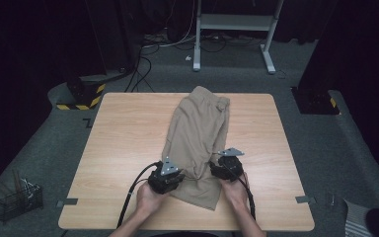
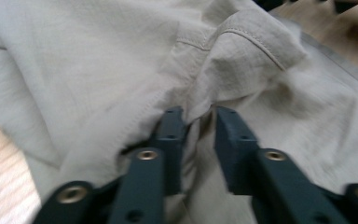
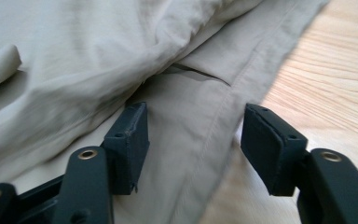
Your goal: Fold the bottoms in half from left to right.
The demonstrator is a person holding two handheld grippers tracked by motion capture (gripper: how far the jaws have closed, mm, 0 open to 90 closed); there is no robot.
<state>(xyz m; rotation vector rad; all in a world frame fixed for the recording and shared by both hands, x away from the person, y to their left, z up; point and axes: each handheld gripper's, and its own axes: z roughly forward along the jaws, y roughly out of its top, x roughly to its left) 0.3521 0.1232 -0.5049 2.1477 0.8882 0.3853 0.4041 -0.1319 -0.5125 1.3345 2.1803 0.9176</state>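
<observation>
A: Your left gripper (image 2: 198, 122) has its jaws a little apart, with a raised fold of the shorts (image 2: 242, 51) standing in the gap; the pads aren't pressing on it, so nothing is held there.

B: And the right one?

A: Your right gripper (image 3: 193, 135) stands wide apart over the side seam, right at the cloth's edge where it meets the table (image 3: 335, 60). Nothing is caught between those jaws either.

B: Where do the shorts lie overall?

A: The shorts (image 1: 197, 133) run lengthwise down the middle of the table (image 1: 123, 138), waistband at the far end, hem near your hands (image 1: 150, 200).

B: How should I take hold?

A: I'd judge you want both layers. Push the left jaws deeper over the fold before closing, and slide the right jaws onto the seam rather than the bare edge, then close both together so the cloth lifts evenly.
</observation>
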